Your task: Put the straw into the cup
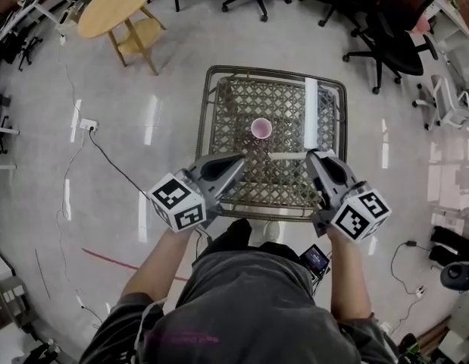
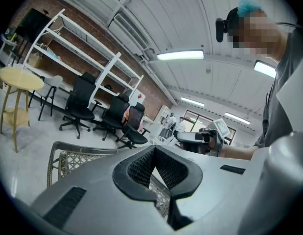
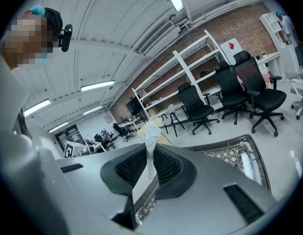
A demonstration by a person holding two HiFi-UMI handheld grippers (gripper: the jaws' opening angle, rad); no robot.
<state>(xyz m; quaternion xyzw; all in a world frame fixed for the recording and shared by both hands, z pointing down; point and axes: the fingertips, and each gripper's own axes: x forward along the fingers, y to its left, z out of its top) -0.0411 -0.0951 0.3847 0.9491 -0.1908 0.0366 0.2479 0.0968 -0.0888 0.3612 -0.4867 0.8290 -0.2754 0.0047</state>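
- Head view: a wicker counter (image 1: 273, 72) stands on a pale floor, and a pink cup (image 1: 261, 128) stands upright on it near the middle.
- A long white strip (image 1: 311, 112) lies along the right side of the counter, apart from the cup.
- Both claws hang over the near edge of the counter. The left claw (image 1: 240, 158) points in from the left and the right claw (image 1: 310, 156) from the right.
- The straw (image 1: 287, 155), thin and pale, runs level from the tip of the right claw toward the left claw. It sits on the near side of the cup, not in it.
- A round wooden table (image 1: 117, 4) and black office chairs (image 1: 386, 40) stand well beyond the counter.
- Left gripper view: the left claw (image 2: 152, 151) has its ribbed pads meeting at the tips. I can make out nothing gripped there.
- The wicker rim of the counter (image 2: 68, 155) shows just past it.
- Right gripper view: the right claw (image 3: 150, 151) is nearly closed and pinches the straw (image 3: 150, 136). The straw's white end pokes up past the tips and looks papery.
- The counter (image 3: 229, 153) and the white strip (image 3: 246, 165) lie beyond, to the right.
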